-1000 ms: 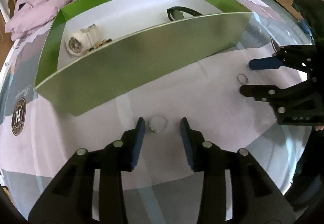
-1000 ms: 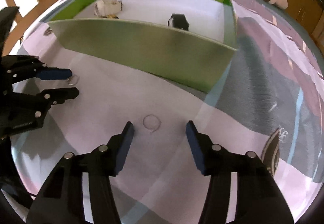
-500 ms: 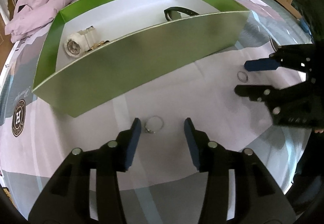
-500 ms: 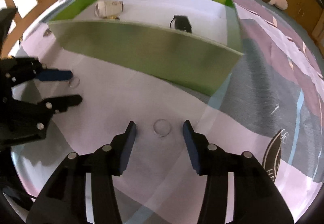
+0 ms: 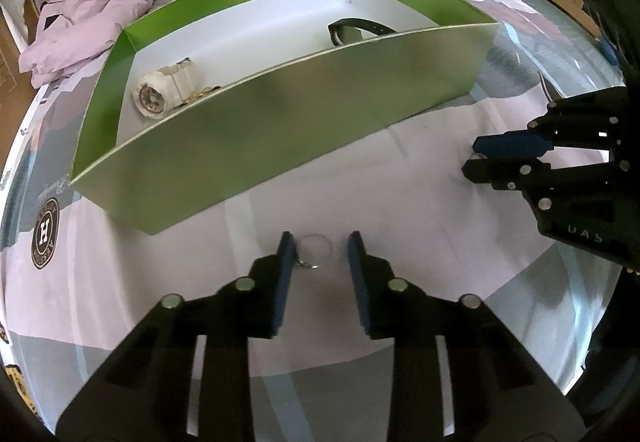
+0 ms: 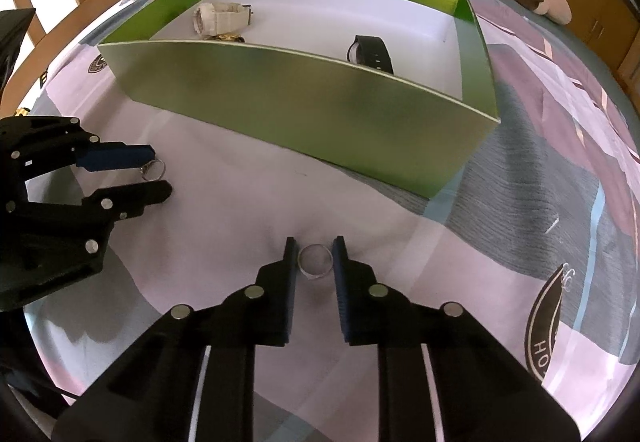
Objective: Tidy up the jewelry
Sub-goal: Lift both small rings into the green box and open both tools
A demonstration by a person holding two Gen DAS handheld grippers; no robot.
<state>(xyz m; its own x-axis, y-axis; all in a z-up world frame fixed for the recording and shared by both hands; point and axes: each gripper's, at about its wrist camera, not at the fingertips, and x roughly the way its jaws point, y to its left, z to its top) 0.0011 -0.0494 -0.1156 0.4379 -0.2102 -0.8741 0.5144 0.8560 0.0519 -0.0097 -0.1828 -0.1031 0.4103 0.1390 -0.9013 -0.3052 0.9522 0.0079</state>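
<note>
You are working part-way through the task, on a bed covered by a printed sheet (image 5: 420,202).

Left side: your left gripper (image 5: 320,242) is standing low over the sheet with its fingers part open, and a small ring with a stone setting (image 5: 314,252) is lying between them. The left finger appears to be touching the setting; the right finger is standing clear, so the ring is not yet gripped.

Centre: the green box (image 5: 280,130) is sitting just beyond both grippers. It is already holding a white watch (image 5: 160,92), a gold piece (image 5: 202,93) just beside that watch, and a black watch (image 5: 358,30) toward the right end. Judge these three items as stowed.

Right side: your right gripper (image 6: 315,246) is bracketing a plain band ring (image 6: 315,262) that is lying flat on the sheet. The fingers are narrowed to almost the ring's width, and a thin gap is showing on each side, so no firm grip is evident.

Remaining work, as a judgement: you are needing to close on both rings, lift them, and place them inside the box. No other loose jewelry is showing on the sheet.
</note>
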